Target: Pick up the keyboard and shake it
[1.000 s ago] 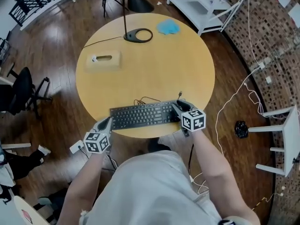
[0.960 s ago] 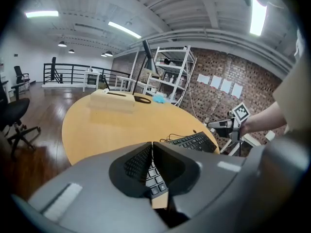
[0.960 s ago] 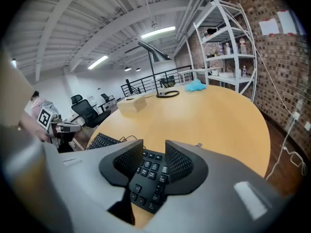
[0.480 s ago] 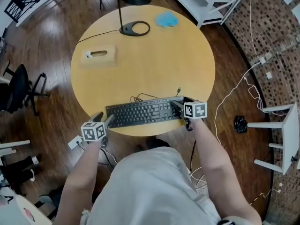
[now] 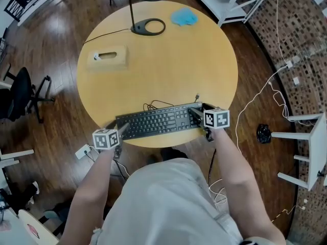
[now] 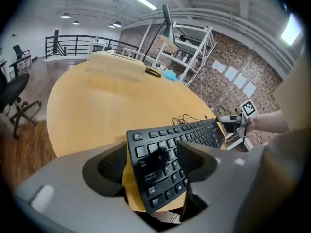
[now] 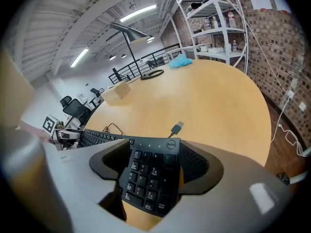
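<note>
While the keyboard [image 5: 158, 121] lies along the near edge of the round table [image 5: 173, 70], your L gripper [image 5: 120, 129] is closed narrow on its left end & your R gripper [image 5: 196, 115] pinches the numpad end. USB plug [image 7: 177, 127] lies loose on the tabletop just behind. Lamp base [image 5: 148, 26], tissue box [image 5: 107, 56] & blue cloth [image 5: 183, 17] sit at the far side, well apart.

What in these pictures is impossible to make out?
Whether the keyboard is lifted or rests on the table: the head view looks straight down; the gripper views hide its underside.
Whether the left gripper squeezes it: the left gripper view shows the keyboard between the jaws, contact unclear.
Key lettering: too small in the head view.
Top of the lamp: cut off by the head view's upper edge.
</note>
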`<state>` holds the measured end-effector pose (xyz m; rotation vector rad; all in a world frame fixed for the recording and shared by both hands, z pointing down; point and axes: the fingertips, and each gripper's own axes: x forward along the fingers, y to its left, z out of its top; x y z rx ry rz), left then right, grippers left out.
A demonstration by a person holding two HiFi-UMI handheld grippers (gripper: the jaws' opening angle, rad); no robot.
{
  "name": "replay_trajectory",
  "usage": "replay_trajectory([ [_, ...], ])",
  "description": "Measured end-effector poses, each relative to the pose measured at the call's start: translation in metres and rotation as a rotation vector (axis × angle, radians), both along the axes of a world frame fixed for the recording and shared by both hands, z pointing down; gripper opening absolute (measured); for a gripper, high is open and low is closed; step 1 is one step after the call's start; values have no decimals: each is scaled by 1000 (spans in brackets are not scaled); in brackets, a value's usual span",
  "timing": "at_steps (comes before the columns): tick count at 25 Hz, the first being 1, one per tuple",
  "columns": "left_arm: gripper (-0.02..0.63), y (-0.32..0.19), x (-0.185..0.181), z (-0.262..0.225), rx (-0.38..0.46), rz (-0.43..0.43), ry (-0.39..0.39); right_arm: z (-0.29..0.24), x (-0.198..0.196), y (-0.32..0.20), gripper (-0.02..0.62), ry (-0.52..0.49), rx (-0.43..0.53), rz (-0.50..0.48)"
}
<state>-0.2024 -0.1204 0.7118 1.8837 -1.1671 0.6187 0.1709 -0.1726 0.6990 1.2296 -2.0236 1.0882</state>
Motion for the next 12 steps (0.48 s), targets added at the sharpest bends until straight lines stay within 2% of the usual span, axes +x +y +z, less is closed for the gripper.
replay_trajectory([
  [3,324,12,-2,6,-33,4,-18,-1,1,-2,311,14,0,-4],
  [6,327,22,5,12,-64,55,-34,-4,1,-3,311,74,18,-56],
  [8,327,24,9,14,-75,60,-31,-5,4,-5,318,106,27,-73],
  [10,327,23,9,15,-80,42,-19,0,9,-8,328,96,-7,-49],
  [12,325,23,9,15,-84,29,-10,8,11,-9,345,33,-65,-10],
])
